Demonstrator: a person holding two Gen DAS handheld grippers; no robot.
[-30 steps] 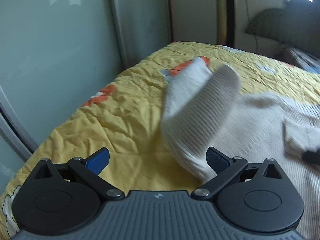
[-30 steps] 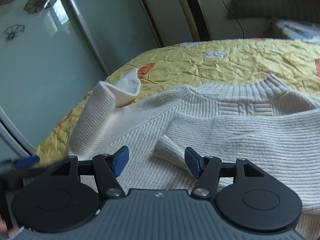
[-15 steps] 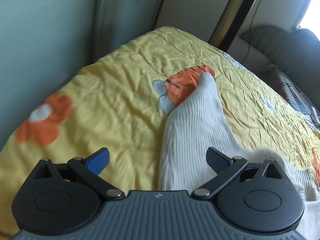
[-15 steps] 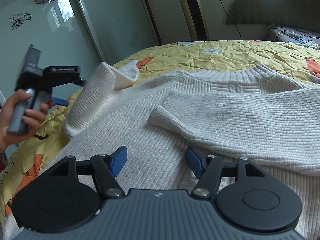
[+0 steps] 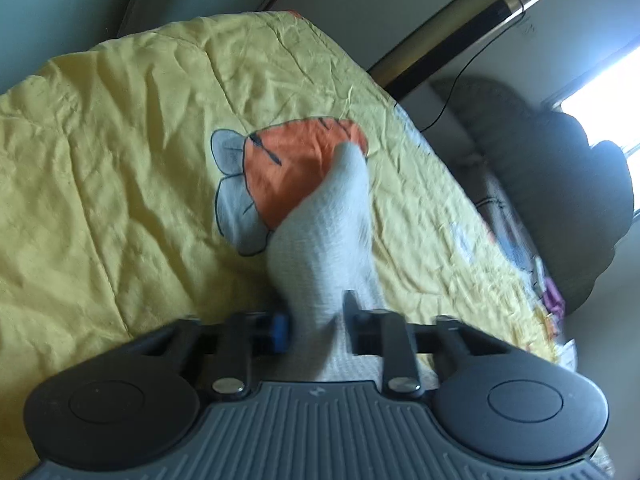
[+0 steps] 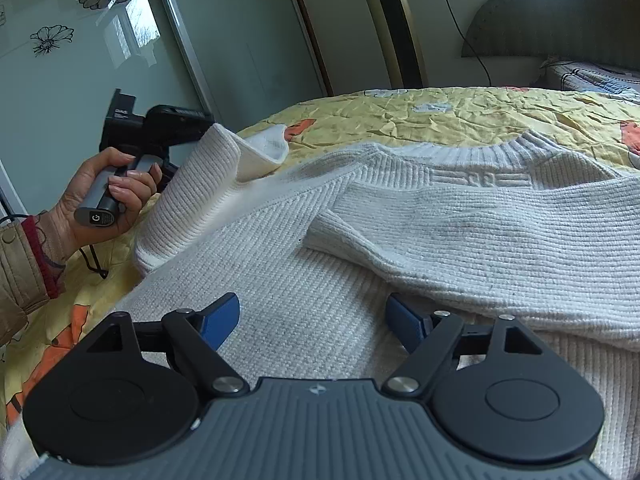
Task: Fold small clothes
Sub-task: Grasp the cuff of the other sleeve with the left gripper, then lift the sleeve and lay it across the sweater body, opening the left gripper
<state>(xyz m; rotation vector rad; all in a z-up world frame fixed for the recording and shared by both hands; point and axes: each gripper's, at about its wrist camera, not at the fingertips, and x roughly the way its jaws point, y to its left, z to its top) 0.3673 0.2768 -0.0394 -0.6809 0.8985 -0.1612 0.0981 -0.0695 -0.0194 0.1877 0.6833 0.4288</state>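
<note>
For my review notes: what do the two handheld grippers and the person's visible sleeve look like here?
Both grippers, left gripper and right gripper, share one build: a ribbed grey body with a small logo, two round black discs, black link arms with silver pivot pins, and blue pads on the fingers. The left one has a grey handle with a round button mark and a black cable. The sleeve is tan, with a red cuff.

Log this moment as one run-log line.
left gripper: just closed on sweater sleeve | right gripper: open, jaws just widening, over sweater body, nothing gripped | other sleeve: folded across
</note>
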